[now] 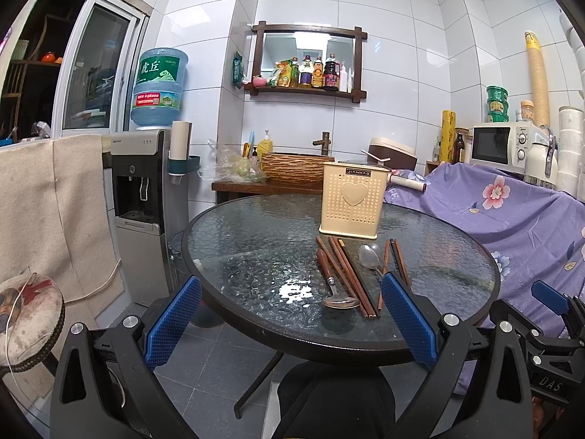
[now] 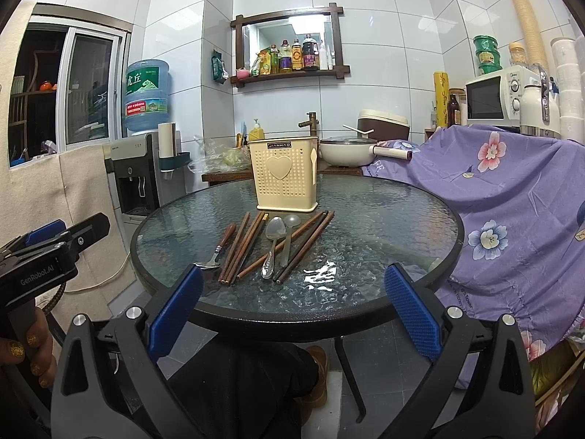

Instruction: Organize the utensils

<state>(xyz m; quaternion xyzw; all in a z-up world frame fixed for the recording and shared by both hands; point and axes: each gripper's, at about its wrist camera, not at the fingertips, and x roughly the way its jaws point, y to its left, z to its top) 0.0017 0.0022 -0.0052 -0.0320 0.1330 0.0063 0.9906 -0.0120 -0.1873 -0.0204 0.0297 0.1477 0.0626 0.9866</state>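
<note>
The utensil holder [image 2: 284,173] is cream, dotted with small holes around a raised heart. The chopsticks [image 2: 239,247] are reddish brown wood. The spoons [image 2: 274,241] are silver. The counter [image 2: 384,219] is rippled dark glass, black-rimmed. The cloth [image 2: 512,197] is purple with pink and white flowers. The finger pads [image 2: 411,311] are blue.

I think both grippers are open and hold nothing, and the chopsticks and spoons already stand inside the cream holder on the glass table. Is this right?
Not quite. The chopsticks and spoons are not in the cream holder; they lie flat on the glass table in front of it, as the right wrist view shows. The rest holds: the left gripper and right gripper are open and hold nothing.
</note>
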